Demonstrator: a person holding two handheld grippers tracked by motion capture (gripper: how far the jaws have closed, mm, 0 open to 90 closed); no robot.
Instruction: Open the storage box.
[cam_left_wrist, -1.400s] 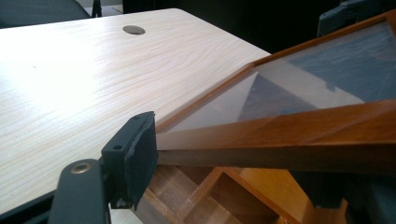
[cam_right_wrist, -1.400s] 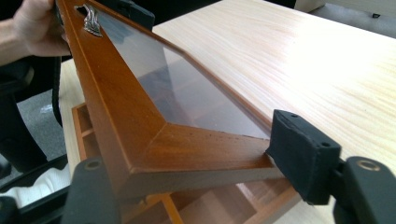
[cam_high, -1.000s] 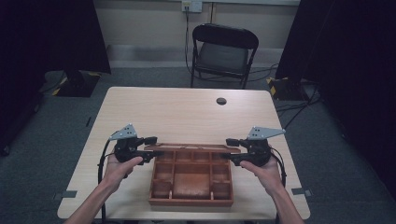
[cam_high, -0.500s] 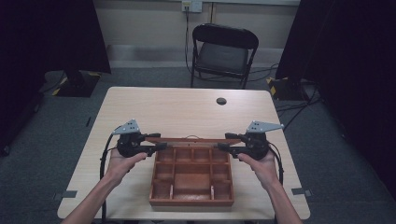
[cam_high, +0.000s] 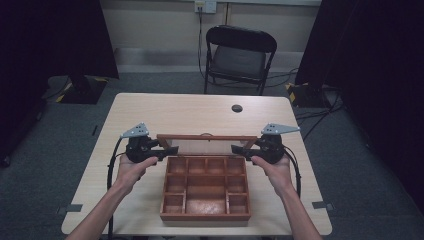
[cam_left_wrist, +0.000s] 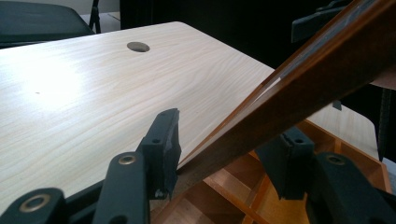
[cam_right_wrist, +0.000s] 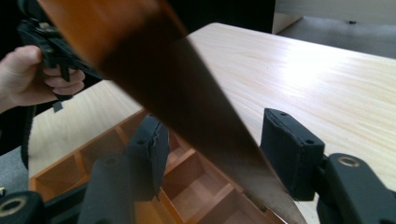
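We have the glass lid (cam_high: 205, 142) tilted up over the box's (cam_high: 205, 192) back edge, long axis spanning left gripper (cam_high: 172, 150) to right gripper (cam_high: 235, 149): left has just been closing onto its frame, right probably straddles loosely.

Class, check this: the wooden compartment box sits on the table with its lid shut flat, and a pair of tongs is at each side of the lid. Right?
Not quite. The lid is raised, not flat: the high view shows it tilted up above the box, open compartments visible. The left tongs and right tongs are at its sides.
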